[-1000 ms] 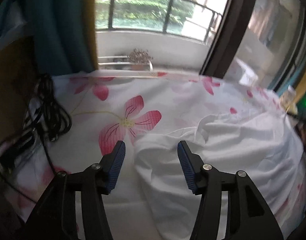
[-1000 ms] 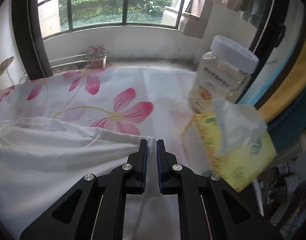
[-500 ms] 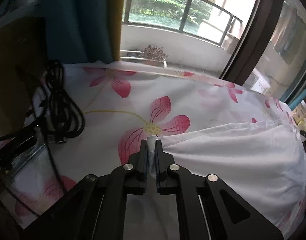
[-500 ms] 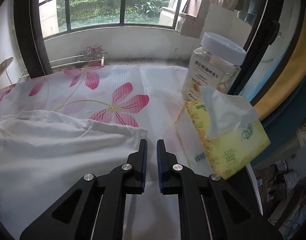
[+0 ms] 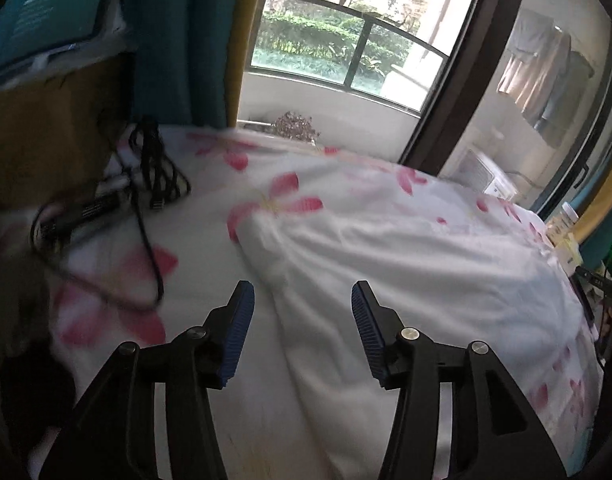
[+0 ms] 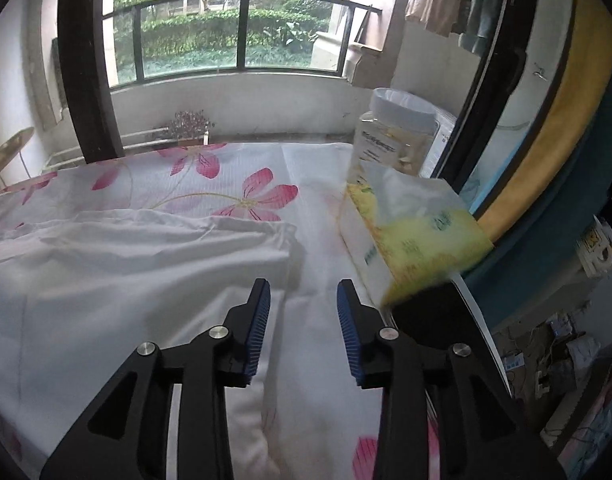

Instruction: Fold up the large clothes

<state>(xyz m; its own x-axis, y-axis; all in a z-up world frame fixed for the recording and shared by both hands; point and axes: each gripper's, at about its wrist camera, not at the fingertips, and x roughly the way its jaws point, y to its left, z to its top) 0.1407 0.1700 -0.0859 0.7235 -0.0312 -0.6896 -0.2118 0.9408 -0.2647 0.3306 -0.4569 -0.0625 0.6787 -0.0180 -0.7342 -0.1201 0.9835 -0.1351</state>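
While both claws stand released, we list the white garment [image 5: 405,256] as spread across the middle and right of the left wrist frame, lying on the flowered sheet [image 5: 290,168]. Our left gripper [image 5: 302,300] has its jaws wide apart at the lower centre, over the garment's near left edge, gripping nothing. In the right wrist frame the same garment [image 6: 126,264] fills the left half, its folded corner ending just ahead of our right gripper [image 6: 304,294], whose jaws are likewise spread and empty.

Items around: a tangle of black cables [image 5: 154,168] with a dark plug bar at the left of the left wrist frame, resting on the sheet and well apart from the garment. A yellow tissue box [image 6: 409,240] sits right of centre in the right wrist frame, near the right fingertip, with a clear white-lidded jar [image 6: 397,132] behind it. A teal curtain [image 5: 178,40] hangs at upper left.

Hard to read: the left wrist frame is motion-blurred, so cable detail and the sheet's lower-left pattern smear. The garment's near edge is cut off by the frame bottom and partly hidden behind both grippers' black arms. The jar label is illegible.
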